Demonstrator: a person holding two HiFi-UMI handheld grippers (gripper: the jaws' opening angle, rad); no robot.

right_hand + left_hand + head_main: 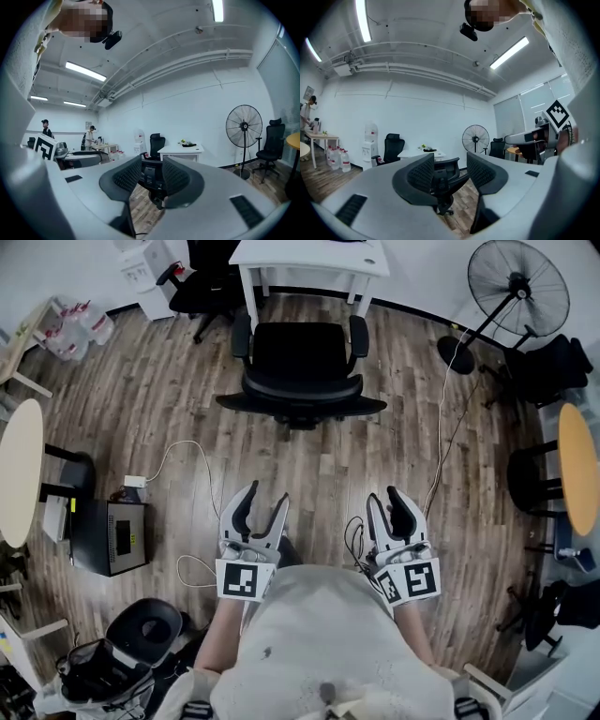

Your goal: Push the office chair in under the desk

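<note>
The black office chair (302,371) stands on the wood floor, its back toward me and its seat just in front of the white desk (309,259). Both grippers are held low near my body, well short of the chair. My left gripper (263,499) is open with nothing between its fingers. My right gripper (385,499) is open too, its jaws a little narrower and empty. In the left gripper view the chair (442,177) shows far off through the gap of that gripper (450,172). The right gripper view also frames the chair (150,172) and the desk (181,150).
A standing fan (517,282) is at the back right, its cord running across the floor. A second black chair (202,282) stands left of the desk. Round tables sit at the left (19,470) and right (579,465). A black box (111,537) with cables lies at my left.
</note>
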